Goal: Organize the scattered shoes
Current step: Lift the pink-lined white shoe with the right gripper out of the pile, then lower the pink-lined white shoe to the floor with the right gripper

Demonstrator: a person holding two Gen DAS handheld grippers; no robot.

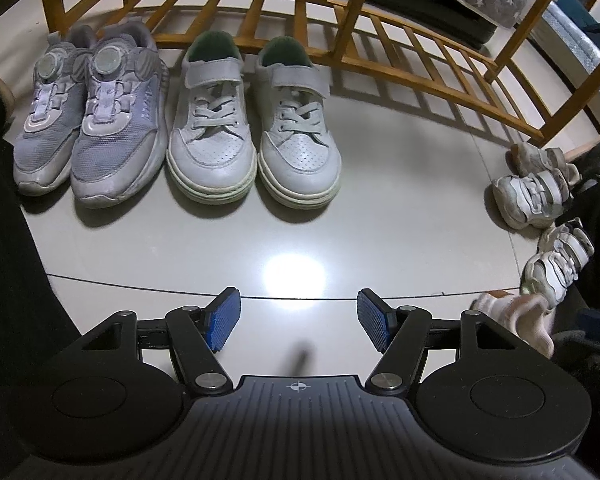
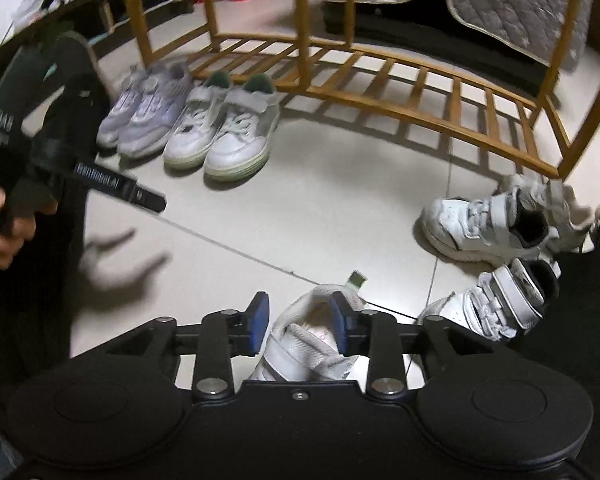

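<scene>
Your right gripper (image 2: 300, 322) is straddling a small white shoe (image 2: 312, 344), pads not clearly pressing it. Your left gripper (image 1: 299, 318) is hanging open over bare floor (image 1: 228, 248).

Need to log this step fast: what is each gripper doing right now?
Left gripper: open, nothing between its pads.
Right gripper: around the collar of a small white shoe; whether the pads press on it cannot be told.

Two downward wrist views, shared floor (image 1: 292, 240)
</scene>
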